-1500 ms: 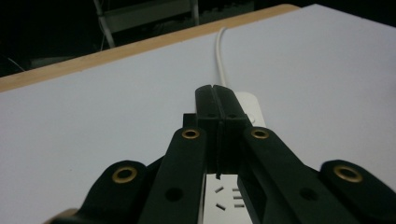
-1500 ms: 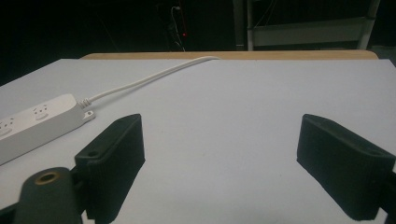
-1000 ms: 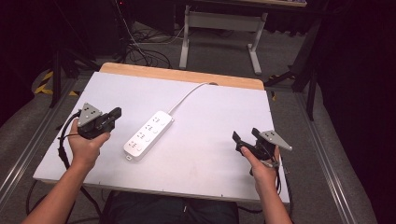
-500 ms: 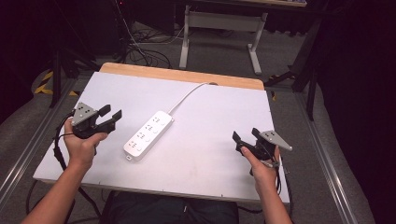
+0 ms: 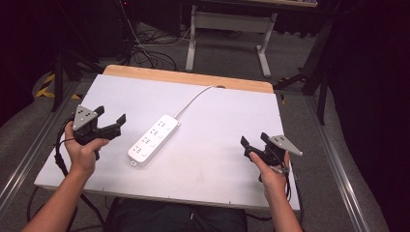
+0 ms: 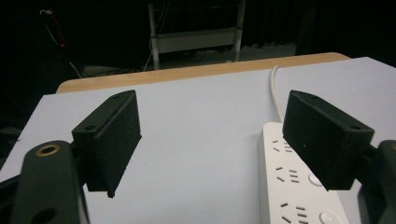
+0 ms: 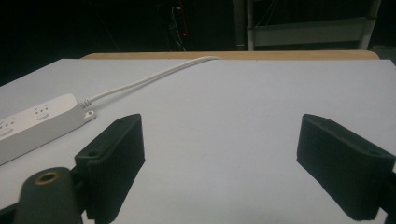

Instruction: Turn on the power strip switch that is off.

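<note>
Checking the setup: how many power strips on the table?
1. The white power strip lies diagonally left of centre on the white table, its cord running to the far edge. Nothing appears hidden.

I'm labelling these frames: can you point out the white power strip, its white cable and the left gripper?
white power strip (image 5: 153, 140): high view, middle of its socket face.
white cable (image 5: 193, 99): high view, midway along the cord.
left gripper (image 5: 110, 121): high view, between its open, empty jaw tips.

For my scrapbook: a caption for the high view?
Two open claws wait beside a white power strip.
</note>
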Available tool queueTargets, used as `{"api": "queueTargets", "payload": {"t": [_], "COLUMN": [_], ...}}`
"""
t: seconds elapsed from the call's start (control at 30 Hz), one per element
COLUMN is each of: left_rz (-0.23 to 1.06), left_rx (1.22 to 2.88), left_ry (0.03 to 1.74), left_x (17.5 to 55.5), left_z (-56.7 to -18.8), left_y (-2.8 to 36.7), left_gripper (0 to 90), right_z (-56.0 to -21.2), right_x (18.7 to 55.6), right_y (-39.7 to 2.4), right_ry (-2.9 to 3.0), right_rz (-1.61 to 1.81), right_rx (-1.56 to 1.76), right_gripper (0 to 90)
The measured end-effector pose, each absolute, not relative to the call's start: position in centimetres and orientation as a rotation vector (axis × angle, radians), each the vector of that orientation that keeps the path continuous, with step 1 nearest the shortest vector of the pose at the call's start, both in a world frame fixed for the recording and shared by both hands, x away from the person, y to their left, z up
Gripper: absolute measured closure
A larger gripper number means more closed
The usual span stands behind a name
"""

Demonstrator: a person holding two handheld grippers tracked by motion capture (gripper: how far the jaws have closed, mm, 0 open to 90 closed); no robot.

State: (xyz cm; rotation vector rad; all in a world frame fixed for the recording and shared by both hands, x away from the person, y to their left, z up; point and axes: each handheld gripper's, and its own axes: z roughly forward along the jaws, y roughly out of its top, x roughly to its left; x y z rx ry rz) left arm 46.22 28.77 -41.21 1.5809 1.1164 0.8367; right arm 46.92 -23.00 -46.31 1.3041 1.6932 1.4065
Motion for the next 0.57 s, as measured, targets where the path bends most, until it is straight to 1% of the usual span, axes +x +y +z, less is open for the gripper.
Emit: {"api": "queueTargets", "payload": {"t": [0.07,0.17,0.27,0.57], "left_rz": [0.849,0.865,0.867,0.886], "left_rx": [1.572,1.571,1.567,1.549], "left_ry": [1.129,1.136,1.127,1.138], "left_x": [46.22,46.26,46.29,46.32], "left_z": [-41.21,-41.20,-41.28,-41.34], "left_y": [28.68,28.75,28.81,29.04], "left_gripper": [18.8,14.3,11.9,9.5], "right_z": [-46.31,-46.31,-46.30,-46.32], "right_x": [46.92,46.91,46.90,46.93], "right_y": [-23.00,-23.00,-23.02,-23.03], "right_ry": [1.693,1.692,1.692,1.693], "right_rz": [1.407,1.407,1.408,1.406], "right_rx": [1.304,1.304,1.304,1.306], "right_gripper": [15.5,15.5,15.5,15.5]}}
